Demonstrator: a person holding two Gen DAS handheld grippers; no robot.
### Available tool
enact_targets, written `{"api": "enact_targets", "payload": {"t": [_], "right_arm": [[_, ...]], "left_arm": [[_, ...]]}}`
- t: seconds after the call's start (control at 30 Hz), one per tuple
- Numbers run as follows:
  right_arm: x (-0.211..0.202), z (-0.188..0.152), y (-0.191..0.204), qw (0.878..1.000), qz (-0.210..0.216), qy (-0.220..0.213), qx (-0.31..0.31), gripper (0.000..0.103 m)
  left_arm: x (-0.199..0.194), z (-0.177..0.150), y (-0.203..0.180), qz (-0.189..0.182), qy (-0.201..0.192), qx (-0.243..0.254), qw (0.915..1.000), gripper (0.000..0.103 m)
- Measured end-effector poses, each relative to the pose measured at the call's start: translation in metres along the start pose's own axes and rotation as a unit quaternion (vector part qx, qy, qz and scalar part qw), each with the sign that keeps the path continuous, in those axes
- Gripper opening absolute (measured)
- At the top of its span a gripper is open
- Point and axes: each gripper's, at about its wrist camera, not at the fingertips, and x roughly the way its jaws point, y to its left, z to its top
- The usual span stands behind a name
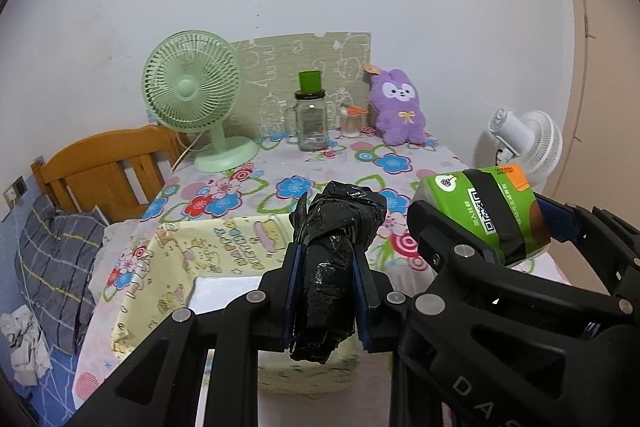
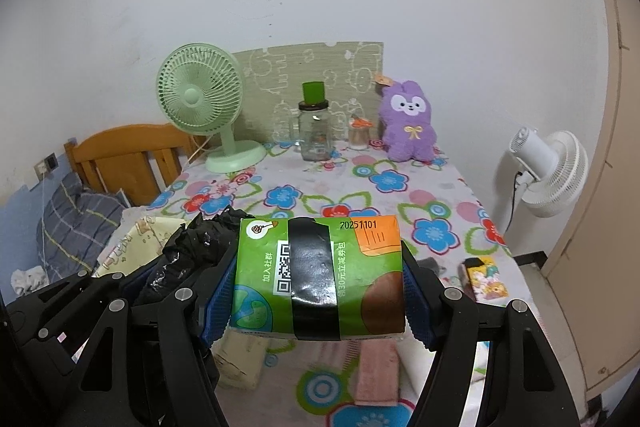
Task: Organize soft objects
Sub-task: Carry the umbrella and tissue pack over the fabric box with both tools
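Note:
My left gripper point(image 1: 329, 267) is shut on a black plastic bag roll point(image 1: 334, 251), held above a pale yellow fabric bin point(image 1: 176, 259) at the table's near left. The roll also shows in the right wrist view point(image 2: 188, 251). My right gripper point(image 2: 320, 275) is shut on a green tissue pack point(image 2: 320, 275) banded with black tape, held above the table; the pack also shows in the left wrist view point(image 1: 484, 211), to the right of the roll. A purple plush rabbit point(image 2: 408, 123) sits at the table's far right.
On the flowered tablecloth point(image 2: 360, 187) stand a green desk fan point(image 2: 204, 107), a glass jar with a green cup point(image 2: 314, 131) and a small cotton swab jar point(image 2: 358, 135). A small colourful pack point(image 2: 486, 277), a pink towel point(image 2: 378, 375) and a beige cloth point(image 2: 240, 363) lie near. A white fan point(image 2: 548, 171) stands right, a bed point(image 1: 60, 247) left.

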Motion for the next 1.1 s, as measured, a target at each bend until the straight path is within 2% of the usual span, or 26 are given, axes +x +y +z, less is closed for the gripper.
{"api": "enact_targets", "payload": {"t": [0.4, 0.8, 1.1], "right_arm": [[0.027, 0.008, 0.038, 1.0, 0.02, 0.002, -0.017, 0.074], [0.07, 0.006, 0.073, 0.998, 0.049, 0.04, -0.03, 0.074], [0.097, -0.001, 0.088, 0.995, 0.056, 0.074, -0.03, 0.074]], "left_arm": [[0.015, 0.001, 0.043, 0.01, 0.009, -0.021, 0.9997, 0.023], [0.043, -0.007, 0.082, 0.033, 0.041, -0.039, 0.9979, 0.023], [0.07, -0.017, 0.102, 0.039, 0.082, -0.045, 0.9948, 0.025]]}}
